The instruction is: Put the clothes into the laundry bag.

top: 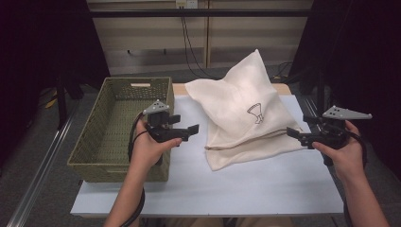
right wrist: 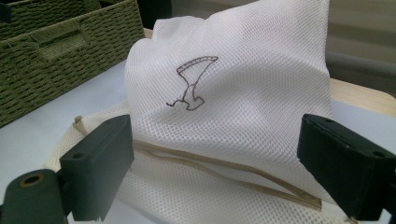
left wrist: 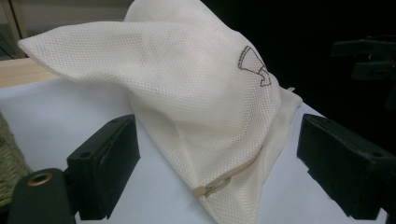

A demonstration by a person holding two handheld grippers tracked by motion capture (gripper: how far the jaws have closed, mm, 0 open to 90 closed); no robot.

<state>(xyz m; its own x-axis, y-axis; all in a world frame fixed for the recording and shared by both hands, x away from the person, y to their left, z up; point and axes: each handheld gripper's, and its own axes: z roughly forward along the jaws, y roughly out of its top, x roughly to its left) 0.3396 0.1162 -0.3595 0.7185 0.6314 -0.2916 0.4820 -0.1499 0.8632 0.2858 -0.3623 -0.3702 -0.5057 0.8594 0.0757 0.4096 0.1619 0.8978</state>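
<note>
Mesh laundry bag flanked by two open hand-held grippers

On the counter (top: 265, 184), beside the woven basket (top: 106, 137), the mesh bag (top: 246, 113) is heaped between the hands, its zipped lower edge (right wrist: 219, 170) running crosswise; the right hand-held gripper (top: 294, 134) is seen almost touching that edge, the left hand-held gripper (top: 191, 130) set a little off, both with jaws spread and empty, so the right is judged nearer.

A pale, flat tabletop (top: 265, 184) carries two things. A cream mesh bag (top: 246, 113) with a small dark emblem lies heaped toward the far right corner, its zipped edge facing the near edge. A green woven basket (top: 94, 156) stands along the left edge, overhanging it, well apart from the bag.
</note>
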